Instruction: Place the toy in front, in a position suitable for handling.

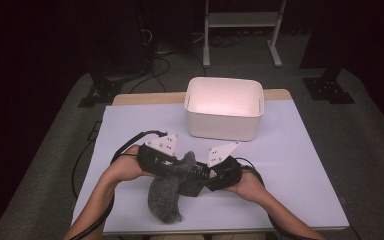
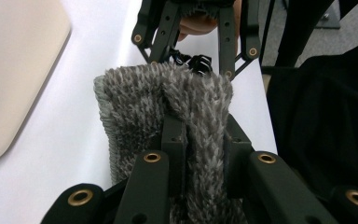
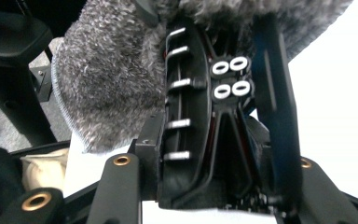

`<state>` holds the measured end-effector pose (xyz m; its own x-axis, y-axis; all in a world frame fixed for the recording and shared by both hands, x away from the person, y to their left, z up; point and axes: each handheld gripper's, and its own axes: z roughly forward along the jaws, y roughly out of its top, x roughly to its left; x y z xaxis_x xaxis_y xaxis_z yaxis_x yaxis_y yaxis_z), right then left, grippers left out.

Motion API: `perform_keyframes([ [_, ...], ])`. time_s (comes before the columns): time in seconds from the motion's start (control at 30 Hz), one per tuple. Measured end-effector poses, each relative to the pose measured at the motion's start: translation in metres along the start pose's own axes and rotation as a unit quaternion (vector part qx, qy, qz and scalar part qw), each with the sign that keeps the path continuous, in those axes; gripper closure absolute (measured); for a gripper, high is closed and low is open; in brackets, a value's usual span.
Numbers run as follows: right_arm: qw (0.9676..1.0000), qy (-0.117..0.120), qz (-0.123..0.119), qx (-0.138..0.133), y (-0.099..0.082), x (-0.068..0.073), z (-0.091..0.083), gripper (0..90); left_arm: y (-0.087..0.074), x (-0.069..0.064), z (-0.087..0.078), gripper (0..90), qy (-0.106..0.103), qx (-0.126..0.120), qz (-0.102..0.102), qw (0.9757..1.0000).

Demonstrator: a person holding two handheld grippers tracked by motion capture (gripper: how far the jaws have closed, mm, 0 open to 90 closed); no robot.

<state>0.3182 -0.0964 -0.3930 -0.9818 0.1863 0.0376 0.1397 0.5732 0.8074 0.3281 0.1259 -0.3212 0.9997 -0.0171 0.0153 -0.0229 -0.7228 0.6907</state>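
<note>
Grey fuzzy sock (image 1: 165, 196) hangs between the two grippers near the front edge of the tabletop (image 1: 290, 165), a little left of its middle, its lower part drooping onto the white surface while its upper end is lifted. In the left gripper view, the left gripper (image 2: 204, 140) has its fingers (image 2: 174, 140) pressed together on a fold of the sock's knit, the pile bulging out on either side of them. In the right gripper view, the right gripper (image 3: 219, 116) has its fingers partly closed around a black ribbed piece that I take to be part of the other gripper; whether they also pinch the sock there I cannot tell, though the grey pile lies right against them at the top and left. In the high view, both grippers meet over the sock, the hands close together. A white bin (image 1: 224, 107) stands open at the back edge of the tabletop, well apart from the sock.

Judging by the look, the sock is light, soft and limp: it sags wherever it is unsupported and offers no stiffness to push against. The plush pile should give good friction, so slipping seems unlikely, but a shallow pinch may catch only fluff. A firm hold probably wants a full fold of fabric near the cuff or the toe, with the other gripper taking the opposite end so the length stays under control.
</note>
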Motion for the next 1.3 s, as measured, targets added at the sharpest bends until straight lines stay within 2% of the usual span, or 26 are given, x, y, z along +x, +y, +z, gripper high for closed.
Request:
perform_keyframes([
  [0.1, 0.9997, -0.002, 0.007, 0.022, -0.003, 0.000, -0.008, 56.0, 0.007, 0.001, 0.010, 76.1, -0.009, -0.005, 0.006, 0.9999],
  [0.2, 0.9993, -0.007, 0.002, 0.036, -0.007, 0.001, -0.015, 55.3, 0.013, 0.001, 0.020, 76.0, -0.019, -0.005, 0.014, 0.9997],
  [0.33, 0.9990, -0.012, 0.007, 0.043, -0.016, 0.002, -0.026, 53.3, 0.017, 0.000, 0.034, 75.9, -0.035, -0.020, 0.015, 0.9991],
  [0.4, 0.9989, -0.011, 0.011, 0.044, -0.022, 0.003, -0.031, 53.2, 0.016, 0.001, 0.041, 75.9, -0.042, -0.020, 0.014, 0.9988],
  [0.57, 0.9985, -0.018, 0.019, 0.048, -0.034, 0.003, -0.043, 51.7, 0.011, 0.003, 0.060, 75.8, -0.050, 0.007, 0.005, 0.9987],
  [0.63, 0.9981, -0.012, 0.026, 0.054, -0.041, 0.003, -0.047, 55.7, 0.008, 0.003, 0.071, 75.9, -0.058, 0.019, 0.001, 0.9981],
  [0.67, 0.9982, -0.013, 0.024, 0.053, -0.043, 0.004, -0.047, 56.7, 0.007, 0.003, 0.076, 75.8, -0.060, 0.022, 0.004, 0.9980],
  [0.7, 0.9981, -0.011, 0.021, 0.058, -0.048, 0.005, -0.049, 63.7, 0.006, 0.003, 0.080, 75.9, -0.063, 0.024, 0.002, 0.9977],
  [0.73, 0.9978, -0.013, 0.017, 0.062, -0.050, 0.006, -0.048, 64.3, 0.006, 0.004, 0.085, 75.7, -0.066, 0.020, 0.000, 0.9976],
  [0.8, 0.9986, -0.014, 0.013, 0.049, -0.054, 0.006, -0.050, 65.3, 0.007, 0.003, 0.086, 75.7, -0.065, 0.022, -0.001, 0.9976],
  [0.93, 0.9986, -0.015, 0.005, 0.051, -0.054, 0.009, -0.050, 65.1, 0.008, 0.000, 0.086, 75.7, -0.063, 0.030, 0.005, 0.9975],
  [0.97, 0.9980, -0.016, 0.005, 0.061, -0.054, 0.010, -0.050, 59.6, 0.008, 0.000, 0.086, 75.6, -0.064, 0.030, 0.002, 0.9975],
  [1.03, 0.9976, -0.015, 0.006, 0.068, -0.055, 0.010, -0.049, 57.0, 0.007, 0.000, 0.086, 75.6, -0.065, 0.027, 0.001, 0.9975],
  [1.07, 0.9959, -0.016, 0.008, 0.089, -0.059, 0.010, -0.045, 52.2, 0.006, 0.000, 0.086, 75.6, -0.067, 0.025, 0.000, 0.9975],
  [1.17, 0.9942, -0.015, 0.006, 0.106, -0.066, 0.012, -0.036, 49.8, 0.006, -0.002, 0.086, 75.6, -0.071, 0.027, 0.006, 0.9971],
  [1.3, 0.9933, -0.016, 0.009, 0.114, -0.064, 0.011, -0.026, 52.7, 0.007, -0.005, 0.085, 76.1, -0.065, 0.030, 0.012, 0.9974],
])
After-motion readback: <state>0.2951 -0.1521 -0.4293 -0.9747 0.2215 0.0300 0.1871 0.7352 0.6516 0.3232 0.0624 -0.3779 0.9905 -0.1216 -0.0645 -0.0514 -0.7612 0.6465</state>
